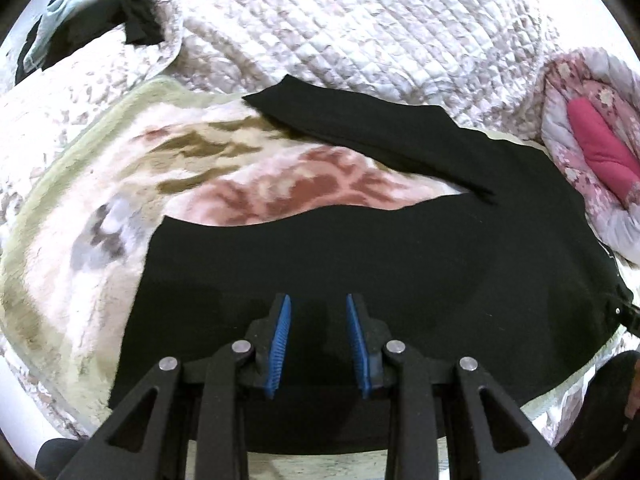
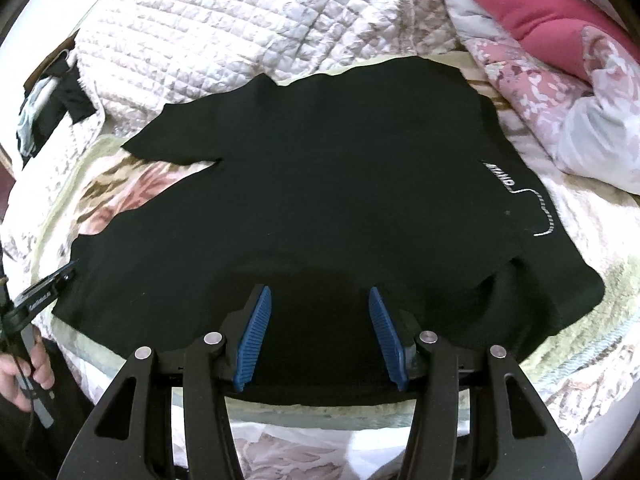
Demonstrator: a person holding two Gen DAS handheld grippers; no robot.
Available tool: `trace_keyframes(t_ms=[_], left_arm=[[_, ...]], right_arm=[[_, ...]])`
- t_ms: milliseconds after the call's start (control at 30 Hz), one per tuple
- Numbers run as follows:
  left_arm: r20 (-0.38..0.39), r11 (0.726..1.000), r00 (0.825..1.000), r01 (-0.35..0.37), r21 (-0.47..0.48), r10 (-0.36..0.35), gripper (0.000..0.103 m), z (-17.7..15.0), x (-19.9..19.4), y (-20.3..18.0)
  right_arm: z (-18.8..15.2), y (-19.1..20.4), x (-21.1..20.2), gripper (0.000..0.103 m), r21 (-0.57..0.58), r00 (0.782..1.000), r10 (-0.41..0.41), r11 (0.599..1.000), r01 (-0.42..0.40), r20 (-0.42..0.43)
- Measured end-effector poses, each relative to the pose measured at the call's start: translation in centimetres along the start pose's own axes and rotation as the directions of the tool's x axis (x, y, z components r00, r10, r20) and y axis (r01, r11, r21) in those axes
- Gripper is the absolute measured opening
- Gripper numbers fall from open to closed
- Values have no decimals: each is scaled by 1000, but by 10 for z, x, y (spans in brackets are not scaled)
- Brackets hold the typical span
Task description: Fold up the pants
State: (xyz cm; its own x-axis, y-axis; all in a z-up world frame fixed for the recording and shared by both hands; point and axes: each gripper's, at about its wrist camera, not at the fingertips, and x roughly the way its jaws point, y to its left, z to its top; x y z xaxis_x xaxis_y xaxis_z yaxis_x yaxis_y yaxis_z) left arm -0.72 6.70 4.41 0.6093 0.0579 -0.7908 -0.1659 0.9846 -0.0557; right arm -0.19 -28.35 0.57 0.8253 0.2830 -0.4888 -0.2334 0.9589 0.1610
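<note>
Black pants (image 1: 360, 264) lie spread flat on a floral fleece blanket (image 1: 120, 184) on a bed. One leg (image 1: 360, 136) runs out to the far left, the other lies under my left gripper (image 1: 318, 304). That gripper is open and empty, hovering just above the near leg. In the right wrist view the pants (image 2: 320, 184) fill the middle, with white lettering (image 2: 502, 174) near the right side. My right gripper (image 2: 320, 300) is open and empty above the near edge of the fabric. The left gripper (image 2: 48, 288) shows at the far left edge.
A white quilted bedspread (image 1: 340, 32) covers the bed behind the blanket. A pink floral duvet with a red lining (image 2: 540, 24) is bunched at the right. Dark clothes (image 1: 132, 24) lie at the far left corner. A hand (image 2: 24, 372) holds the left tool.
</note>
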Motion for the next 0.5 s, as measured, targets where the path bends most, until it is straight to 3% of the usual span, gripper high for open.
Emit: trace_keyframes(t_ms=[500], left_arm=[[12, 995, 998, 61, 80, -62, 33, 15, -1, -31]], right_arm=[[16, 15, 12, 52, -65, 1000, 24, 998, -25, -16]])
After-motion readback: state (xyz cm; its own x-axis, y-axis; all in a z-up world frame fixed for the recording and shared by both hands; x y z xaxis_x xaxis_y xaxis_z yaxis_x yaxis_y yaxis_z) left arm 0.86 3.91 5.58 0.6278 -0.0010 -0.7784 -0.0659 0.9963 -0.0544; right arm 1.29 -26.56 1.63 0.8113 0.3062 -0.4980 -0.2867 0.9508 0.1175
